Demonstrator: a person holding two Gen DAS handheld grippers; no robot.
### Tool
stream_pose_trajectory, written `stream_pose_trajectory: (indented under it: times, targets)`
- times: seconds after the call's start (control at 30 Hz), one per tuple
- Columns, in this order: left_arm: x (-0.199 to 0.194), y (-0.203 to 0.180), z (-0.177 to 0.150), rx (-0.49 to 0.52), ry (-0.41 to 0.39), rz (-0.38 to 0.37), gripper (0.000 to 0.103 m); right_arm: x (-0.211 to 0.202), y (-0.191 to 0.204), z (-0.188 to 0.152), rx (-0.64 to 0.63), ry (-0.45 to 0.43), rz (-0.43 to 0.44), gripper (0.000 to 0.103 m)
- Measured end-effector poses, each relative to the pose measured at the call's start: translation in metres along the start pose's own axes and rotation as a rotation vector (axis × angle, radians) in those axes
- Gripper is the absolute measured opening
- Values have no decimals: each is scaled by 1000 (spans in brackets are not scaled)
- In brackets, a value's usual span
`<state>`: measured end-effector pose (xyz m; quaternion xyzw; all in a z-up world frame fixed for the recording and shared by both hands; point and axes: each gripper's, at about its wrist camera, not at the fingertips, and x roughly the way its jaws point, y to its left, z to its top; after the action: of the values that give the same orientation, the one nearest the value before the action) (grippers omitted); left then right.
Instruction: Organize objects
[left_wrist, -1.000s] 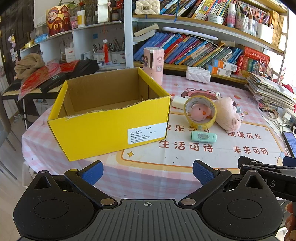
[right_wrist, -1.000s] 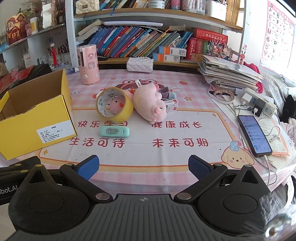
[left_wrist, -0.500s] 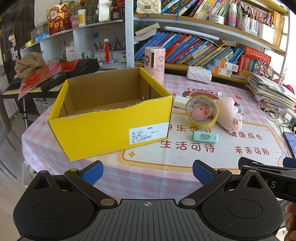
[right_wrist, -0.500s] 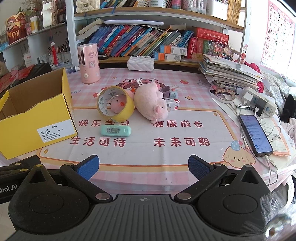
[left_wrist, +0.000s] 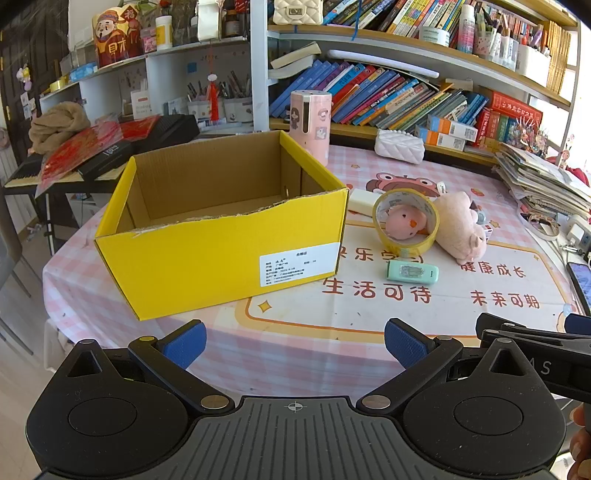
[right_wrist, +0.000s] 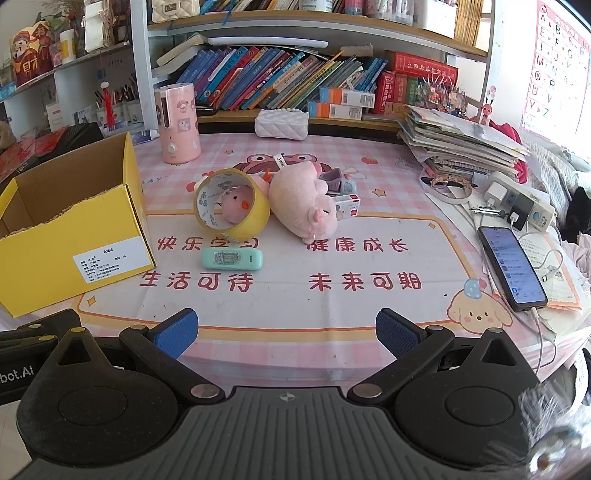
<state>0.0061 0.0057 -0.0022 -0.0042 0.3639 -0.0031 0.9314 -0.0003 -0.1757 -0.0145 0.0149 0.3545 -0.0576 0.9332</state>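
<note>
Nothing appears packed yet: the yellow cardboard box looks empty, while the tape roll, pink pig plush and mint correction tape lie beside it on the tabletop. Left gripper and right gripper are held spread, empty.

The yellow box is corrugated cardboard, matt, its near rim torn rough. The tape roll looks glossy. The pig toy is soft plush. The small green case seems smooth plastic. The tablecloth has a slight sheen, possibly vinyl.
</note>
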Motion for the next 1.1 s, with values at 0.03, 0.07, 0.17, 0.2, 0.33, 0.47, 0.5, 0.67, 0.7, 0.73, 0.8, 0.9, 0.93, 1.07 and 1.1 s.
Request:
stream_pose_trajectory:
  times: [0.03, 0.07, 0.17, 0.2, 0.33, 0.47, 0.5, 0.67, 0.7, 0.73, 0.8, 0.9, 0.93, 1.07, 1.1]
  targets:
    - [0, 0, 0, 0, 0, 0, 103, 3, 1, -1, 0, 0, 0, 103]
    - [0, 0, 0, 0, 0, 1, 103, 2, 0, 0, 0, -1, 1, 103]
    - [-1, 0, 0, 0, -1, 0, 103, 1, -1, 0, 0, 0, 1, 103]
    - [0, 0, 0, 1, -2, 0, 103, 2, 0, 0, 0, -1, 1, 103]
    - [1, 4, 1, -1, -6, 2, 103, 3, 1, -1, 1, -3, 1, 103]
    - [0, 4, 1, -1, -7, 1, 103, 4, 5, -2, 0, -4, 1, 103]
    - [0, 5, 1, -1, -7, 1, 103, 3, 2, 0, 1, -3, 1, 103]
    - [0, 5, 2, -1, -8, 1, 103, 1, 1, 1, 2, -3, 1, 103]
    - [0, 5, 2, -1, -8, 1, 103, 2, 2, 0, 2, -3, 1, 103]
    - [0, 4, 2, -1, -8, 2, 103, 1, 1, 0, 2, -2, 1, 103]
    - [0, 4, 2, -1, -7, 1, 103, 1, 1, 0, 3, -2, 1, 103]
    - [0, 4, 2, -1, -7, 2, 103, 3, 2, 0, 3, -2, 1, 103]
    - [0, 5, 2, -1, -7, 1, 103, 3, 1, 0, 3, -1, 1, 103]
    - [0, 4, 1, -1, -8, 1, 103, 0, -1, 2, 6, 0, 3, 103]
    - [0, 3, 2, -1, -7, 1, 103, 0, -1, 2, 6, 0, 3, 103]
